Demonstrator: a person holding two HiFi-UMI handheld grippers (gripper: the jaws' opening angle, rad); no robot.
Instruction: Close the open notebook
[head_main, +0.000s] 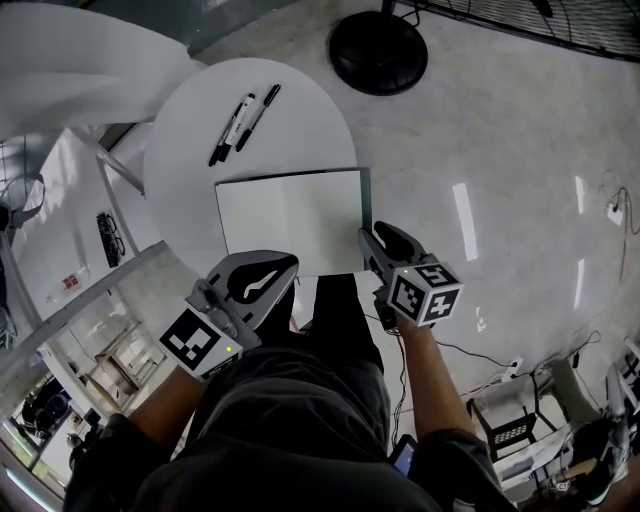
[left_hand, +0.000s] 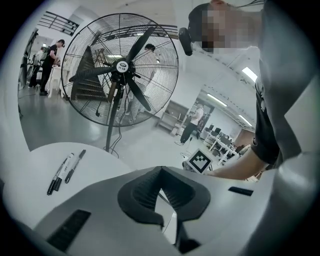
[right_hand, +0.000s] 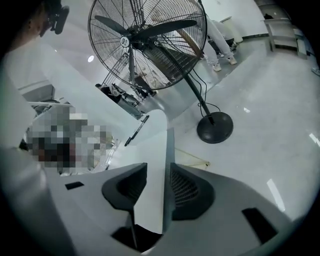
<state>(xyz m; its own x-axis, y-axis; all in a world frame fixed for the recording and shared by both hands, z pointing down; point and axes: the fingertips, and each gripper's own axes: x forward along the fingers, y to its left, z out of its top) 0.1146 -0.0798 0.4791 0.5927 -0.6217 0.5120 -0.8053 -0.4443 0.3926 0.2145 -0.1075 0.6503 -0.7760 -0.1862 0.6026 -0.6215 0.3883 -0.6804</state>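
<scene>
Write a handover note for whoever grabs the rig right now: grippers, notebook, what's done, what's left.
Left gripper: jaw tips together, nothing seen between them, at the notebook's near left corner.
Right gripper: jaws apart, straddling the notebook's near right edge, the grey cover edge by one pad; not clamped.
Notebook: flat on the round white table, white page facing up, near edge over the table's rim.
Two pens lie apart from it on the far side.
Done: grippers are at the notebook.
Left: grip the right edge and fold it over to close; nothing is closed yet.
</scene>
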